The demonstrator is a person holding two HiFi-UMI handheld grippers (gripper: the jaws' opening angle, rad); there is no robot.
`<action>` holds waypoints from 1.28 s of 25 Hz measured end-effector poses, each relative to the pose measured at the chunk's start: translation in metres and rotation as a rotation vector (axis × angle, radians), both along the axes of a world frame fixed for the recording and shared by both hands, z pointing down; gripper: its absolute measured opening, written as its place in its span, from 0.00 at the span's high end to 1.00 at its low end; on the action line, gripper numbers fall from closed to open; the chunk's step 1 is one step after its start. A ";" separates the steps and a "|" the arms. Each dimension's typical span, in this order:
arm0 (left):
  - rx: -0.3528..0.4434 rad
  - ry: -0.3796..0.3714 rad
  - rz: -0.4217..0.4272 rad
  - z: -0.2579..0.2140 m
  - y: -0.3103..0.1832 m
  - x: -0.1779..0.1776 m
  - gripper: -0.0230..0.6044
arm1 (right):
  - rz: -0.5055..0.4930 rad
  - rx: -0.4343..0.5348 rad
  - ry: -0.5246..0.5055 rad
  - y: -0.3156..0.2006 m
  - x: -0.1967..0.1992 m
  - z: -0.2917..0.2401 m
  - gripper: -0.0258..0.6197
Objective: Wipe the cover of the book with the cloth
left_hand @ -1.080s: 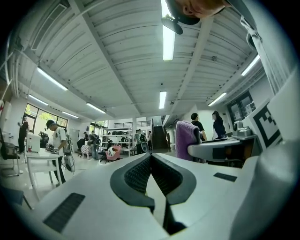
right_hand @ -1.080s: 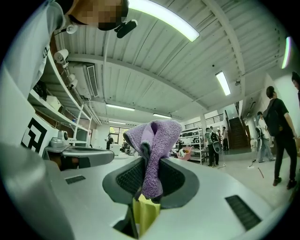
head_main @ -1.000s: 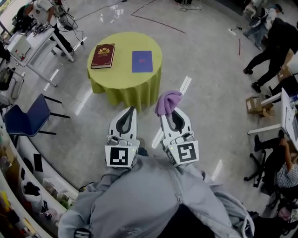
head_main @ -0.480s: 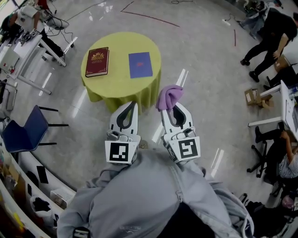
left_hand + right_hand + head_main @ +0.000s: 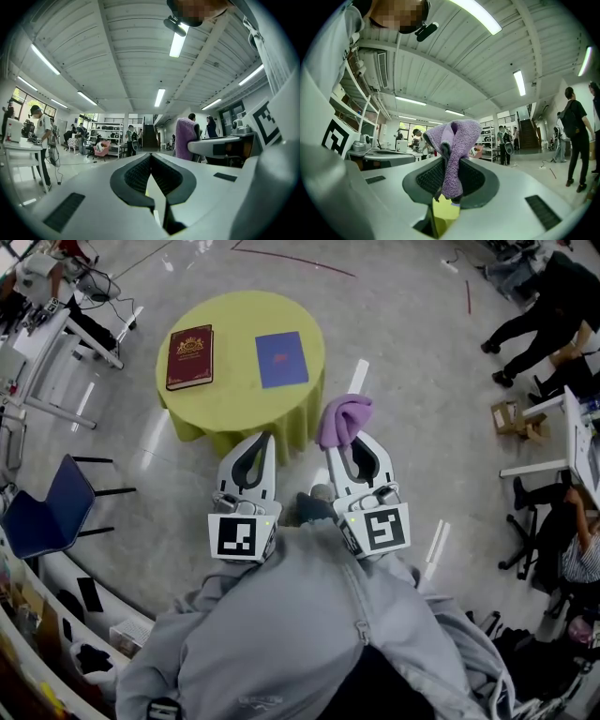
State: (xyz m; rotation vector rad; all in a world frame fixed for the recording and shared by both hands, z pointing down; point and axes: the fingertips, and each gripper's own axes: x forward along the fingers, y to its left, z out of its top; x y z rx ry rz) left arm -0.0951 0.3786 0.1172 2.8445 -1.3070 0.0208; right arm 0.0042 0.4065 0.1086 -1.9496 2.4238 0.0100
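Your right gripper is closed on the purple cloth, pinching one narrow fold while most of it bunches loose above the tips. Your left gripper has its jaws pressed together with nothing between them. Both grippers hang over the floor, short of the round yellow bench. On it lie a dark red book and, just beside it but apart, a blue book. The task names one book and you have two, so you may wipe the wrong one; nothing here tells which is meant. With so thin a fold held, the cloth could drag out of the jaws once it rubs on a cover. If the loose bunch flops aside, the hard tips could scrape the cover instead. Neither book is held down, so a firm stroke may push it across the bench or ruck the yellow covering under it; the closed left gripper could steady an edge. Only the head view shows the bench and both books, since the two gripper views look out across the room and up at the ceiling. The right gripper view alone shows the fold running down between the pads, though how deep it sits is probably hard to judge there. The left gripper view alone confirms that gripper is empty.
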 end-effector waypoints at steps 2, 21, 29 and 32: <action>-0.001 0.011 0.005 0.002 -0.005 -0.001 0.94 | -0.003 -0.005 0.004 -0.005 -0.001 0.002 0.82; -0.011 0.042 -0.044 0.017 -0.135 0.029 0.93 | -0.109 -0.018 0.050 -0.149 0.025 0.013 0.82; -0.042 0.037 -0.115 0.019 -0.208 0.063 0.93 | -0.202 -0.056 0.035 -0.232 0.058 0.020 0.82; -0.053 0.029 -0.143 0.021 -0.235 0.075 0.94 | -0.246 -0.075 0.029 -0.262 0.067 0.025 0.82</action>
